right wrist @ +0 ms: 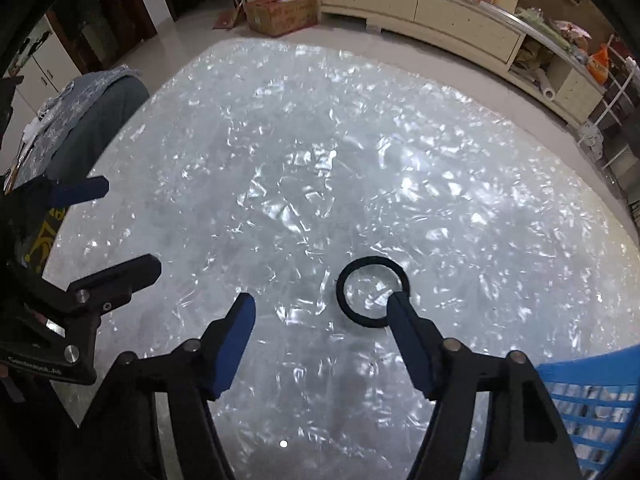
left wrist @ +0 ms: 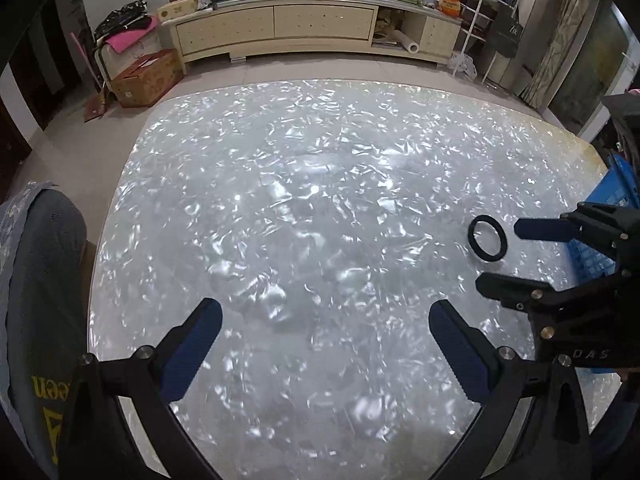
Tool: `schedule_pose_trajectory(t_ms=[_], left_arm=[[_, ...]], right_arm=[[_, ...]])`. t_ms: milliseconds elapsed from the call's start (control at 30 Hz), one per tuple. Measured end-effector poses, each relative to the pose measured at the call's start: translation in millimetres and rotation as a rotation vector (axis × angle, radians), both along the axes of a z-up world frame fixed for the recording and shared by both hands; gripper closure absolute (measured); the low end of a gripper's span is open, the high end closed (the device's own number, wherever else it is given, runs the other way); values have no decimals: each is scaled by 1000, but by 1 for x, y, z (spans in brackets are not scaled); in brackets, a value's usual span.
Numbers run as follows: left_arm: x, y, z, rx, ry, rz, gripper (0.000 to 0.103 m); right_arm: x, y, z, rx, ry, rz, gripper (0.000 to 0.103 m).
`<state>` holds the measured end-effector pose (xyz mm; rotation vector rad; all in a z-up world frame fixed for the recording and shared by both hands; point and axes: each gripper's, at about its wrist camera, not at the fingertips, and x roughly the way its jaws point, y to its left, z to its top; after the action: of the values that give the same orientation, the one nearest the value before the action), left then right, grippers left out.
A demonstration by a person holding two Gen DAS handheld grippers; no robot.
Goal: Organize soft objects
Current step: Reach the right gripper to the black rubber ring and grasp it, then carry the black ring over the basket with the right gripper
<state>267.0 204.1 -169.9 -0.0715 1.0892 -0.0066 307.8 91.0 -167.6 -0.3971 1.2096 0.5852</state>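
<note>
A black ring (right wrist: 372, 292), which looks like a soft hair band, lies flat on the counter (right wrist: 320, 160), a rounded top with a glossy, pearly white-grey crackle pattern. Taking the ring as the landmark: in the right wrist view the right claw (right wrist: 322, 312) hovers just on the near side of it, its two blue-padded fingers spread wide apart with nothing between them; the tip of one finger (right wrist: 400, 308) overlaps the ring's near rim in the picture, though whether it actually touches cannot be told from this angle. The other finger stands well clear of the ring, toward the left claw. Beyond the ring from that side, at the counter's edge, sits a blue slatted plastic basket (right wrist: 592, 400), close to the ring but apart from it. In the left wrist view the ring (left wrist: 487, 237) appears far off to the side, just beside the right claw (left wrist: 500, 254), while the left claw (left wrist: 324, 328) hangs over bare counter (left wrist: 300, 200) well away from the ring, its fingers likewise wide apart and holding nothing. On the far side of the left claw from the ring, a chair draped in grey-blue cloth (left wrist: 40, 260) stands against the counter's edge. Past the counter, farther from the ring again, a long cream sideboard (left wrist: 276, 28) runs along the wall with assorted clutter on top, and a cardboard box (left wrist: 146, 78) sits on the floor near its end.
</note>
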Motion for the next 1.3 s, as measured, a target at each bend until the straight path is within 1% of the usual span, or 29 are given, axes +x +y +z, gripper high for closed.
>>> schedule_pose_trajectory(t_ms=[33, 100, 167, 233, 300, 400, 433, 533, 600, 700, 767, 867, 967, 1133, 1300], left_arm=[[2, 1, -2, -2, 4, 1, 0], [6, 0, -6, -1, 11, 0, 0], [7, 0, -8, -3, 12, -3, 0], [7, 0, -10, -11, 12, -5, 0], [7, 0, -11, -14, 10, -8, 0], [6, -1, -14, -14, 11, -12, 0], [5, -2, -14, -13, 10, -11, 0], [2, -5, -11, -12, 6, -21, 0], [-1, -8, -7, -12, -1, -26, 0], [-9, -11, 2, -13, -13, -26, 0], [-15, -16, 8, -20, -21, -25, 0], [-28, -22, 23, -29, -39, -20, 0], [-43, -32, 41, -35, -64, -24, 0], [-69, -55, 70, -35, -110, -37, 0], [-90, -85, 95, -14, -142, -67, 0]], right_arm=[[2, 1, -3, -9, 5, 0, 47], [6, 6, -11, -36, 5, 1, 53], [9, 6, -16, -48, 20, -4, 69], [11, 6, -25, -46, 66, -12, 77], [10, 7, -24, -51, 36, 3, 84], [7, 10, -23, -52, 30, 28, 96], [6, 11, -21, -52, 30, 31, 99], [2, 9, -21, -54, 36, 39, 99], [-6, 12, -20, -51, 25, 41, 99], [-22, 11, -11, -15, 13, 36, 99], [-34, 6, 1, 10, 12, 34, 99], [-52, -1, 20, 32, -13, 41, 99], [-71, -13, 47, 66, -43, 40, 99], [-101, -36, 80, 107, -82, 13, 99], [-118, -63, 106, 145, -122, -10, 99]])
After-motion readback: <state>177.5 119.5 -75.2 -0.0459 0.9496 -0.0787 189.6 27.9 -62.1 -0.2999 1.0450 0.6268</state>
